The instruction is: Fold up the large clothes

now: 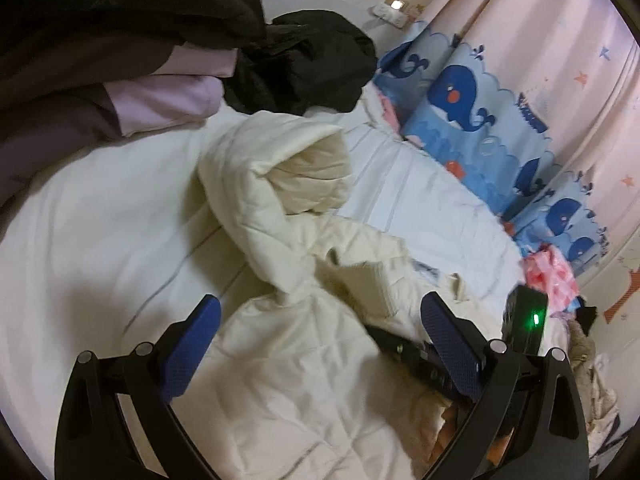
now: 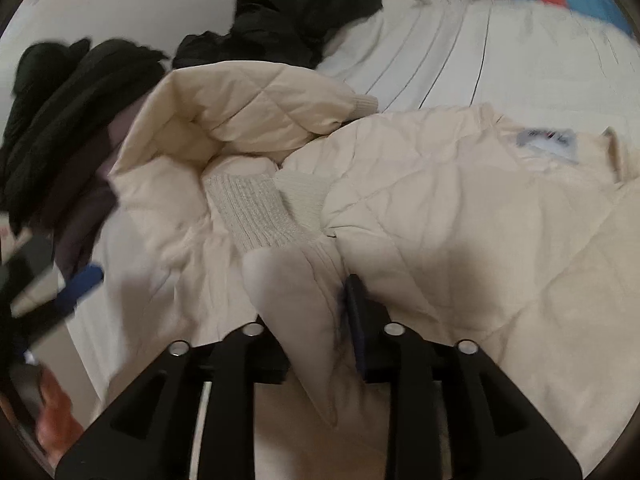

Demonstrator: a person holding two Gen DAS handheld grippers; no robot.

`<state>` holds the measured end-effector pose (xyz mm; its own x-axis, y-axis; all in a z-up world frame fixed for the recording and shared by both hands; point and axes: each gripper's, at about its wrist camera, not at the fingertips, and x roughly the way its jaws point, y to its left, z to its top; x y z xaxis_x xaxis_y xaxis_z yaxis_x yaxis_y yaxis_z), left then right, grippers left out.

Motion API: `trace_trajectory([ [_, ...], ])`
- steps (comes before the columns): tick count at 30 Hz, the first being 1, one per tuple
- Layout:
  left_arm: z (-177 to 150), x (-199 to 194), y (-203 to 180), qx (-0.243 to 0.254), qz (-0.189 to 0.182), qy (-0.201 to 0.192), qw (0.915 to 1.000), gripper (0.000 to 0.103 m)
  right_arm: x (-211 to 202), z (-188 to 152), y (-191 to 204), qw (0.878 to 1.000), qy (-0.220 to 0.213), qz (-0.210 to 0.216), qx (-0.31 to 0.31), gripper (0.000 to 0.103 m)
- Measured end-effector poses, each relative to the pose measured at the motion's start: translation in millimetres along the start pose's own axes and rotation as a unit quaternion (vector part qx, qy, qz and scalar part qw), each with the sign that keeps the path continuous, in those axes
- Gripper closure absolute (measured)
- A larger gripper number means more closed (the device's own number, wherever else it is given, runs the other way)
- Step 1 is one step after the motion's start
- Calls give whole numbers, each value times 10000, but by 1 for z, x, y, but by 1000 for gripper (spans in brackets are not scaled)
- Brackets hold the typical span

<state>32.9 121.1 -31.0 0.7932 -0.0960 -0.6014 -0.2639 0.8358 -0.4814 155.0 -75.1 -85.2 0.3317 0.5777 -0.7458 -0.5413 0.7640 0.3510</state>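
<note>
Right wrist view has the cream quilted jacket crumpled on the white bed, a ribbed cuff lying just ahead of the right gripper. A fold of the jacket runs between its fingers; whether the pads press it I cannot tell, since one pad is hidden. Over the jacket, the left gripper has its fingers spread wide, holding nothing. Black clothes are heaped beyond, near a whale-print curtain.
</note>
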Motion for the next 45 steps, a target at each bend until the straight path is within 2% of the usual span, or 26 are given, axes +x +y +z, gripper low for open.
trace_trajectory([
  [4, -5, -7, -20, 354, -16, -226, 9991, 7, -56, -26, -3, 9984, -491, -167, -245, 13],
  [6, -9, -7, -34, 608, -253, -221, 9976, 7, -84, -36, -10, 9932, -949, -534, -419, 7],
  [8, -13, -2, -42, 599, -355, -162, 9974, 7, -98, -37, -22, 9927, -1023, -532, -352, 7],
  [11, -20, 24, -54, 551, -520, 232, 9969, 7, -131, -36, -53, 9908, -1212, -457, 386, 7],
  [13, -25, 51, -65, 615, -699, 602, 9938, 7, -154, -44, -75, 9824, -1537, -468, 956, 7],
  [14, -27, 66, -70, 707, -684, 759, 9923, 7, -165, -54, -92, 9754, -1686, -491, 1336, 7],
  [16, -35, 104, -83, 1187, 63, 1020, 9877, 7, -176, -71, -122, 9610, -1804, -622, 2003, 7],
  [18, -49, 145, -85, 1815, 913, 1252, 9711, 8, -175, -96, -164, 9345, -1705, -737, 3037, 7],
  [19, -54, 160, -81, 1967, 1123, 1432, 9634, 8, -173, -111, -184, 9162, -1680, -594, 3590, 7],
  [20, -60, 171, -76, 2023, 1156, 1671, 9580, 8, -171, -133, -205, 8876, -1841, -157, 4219, 7],
  [21, -60, 166, -77, 2079, 1186, 1639, 9570, 9, -171, -144, -212, 8729, -2013, 91, 4442, 7],
  [22, -57, 157, -87, 2322, 1259, 1544, 9521, 9, -173, -153, -216, 8648, -2167, 267, 4522, 7],
  [23, -53, 147, -98, 2607, 1287, 1393, 9466, 9, -176, -153, -216, 8666, -2145, 261, 4498, 7],
  [26, -26, 115, -150, 3723, 1484, 655, 9138, 9, -194, -150, -211, 8593, -2449, 261, 4483, 7],
  [27, -13, 109, -169, 4165, 1692, 328, 8926, 7, -198, -150, -208, 8589, -2512, 226, 4457, 7],
  [28, 0, 112, -181, 4432, 1863, 172, 8767, 7, -198, -149, -203, 8593, -2529, 235, 4440, 7],
  [29, 20, 126, -195, 4731, 2195, 182, 8530, 7, -195, -148, -201, 8605, -2474, 325, 4442, 7],
  [32, 53, 187, -200, 5061, 2840, 839, 8100, 7, -185, -145, -197, 8623, -2295, 494, 4487, 7],
  [35, 69, 245, -181, 5105, 3333, 1607, 7762, 7, -174, -139, -191, 8622, -2210, 602, 4518, 7],
  [37, 70, 269, -168, 5017, 3452, 2019, 7670, 7, -172, -137, -189, 8624, -2210, 676, 4504, 7],
  [39, 63, 295, -145, 4994, 3627, 2468, 7470, 7, -169, -131, -184, 8635, -2211, 741, 4473, 7],
  [40, 60, 301, -136, 4981, 3684, 2541, 7427, 7, -168, -131, -180, 8647, -2200, 783, 4448, 7],
  [41, 61, 305, -123, 4825, 3730, 2541, 7507, 9, -167, -128, -176, 8671, -2175, 844, 4401, 7],
  [42, 63, 304, -111, 4560, 3679, 2564, 7688, 29, -165, -127, -173, 8701, -2148, 886, 4346, 7],
  [44, 76, 296, -86, 3745, 3608, 2506, 8166, 68, -161, -120, -164, 8781, -2077, 929, 4209, 7],
  [45, 84, 290, -79, 3481, 3472, 2433, 8361, 77, -159, -118, -160, 8807, -2044, 946, 4166, 7],
])
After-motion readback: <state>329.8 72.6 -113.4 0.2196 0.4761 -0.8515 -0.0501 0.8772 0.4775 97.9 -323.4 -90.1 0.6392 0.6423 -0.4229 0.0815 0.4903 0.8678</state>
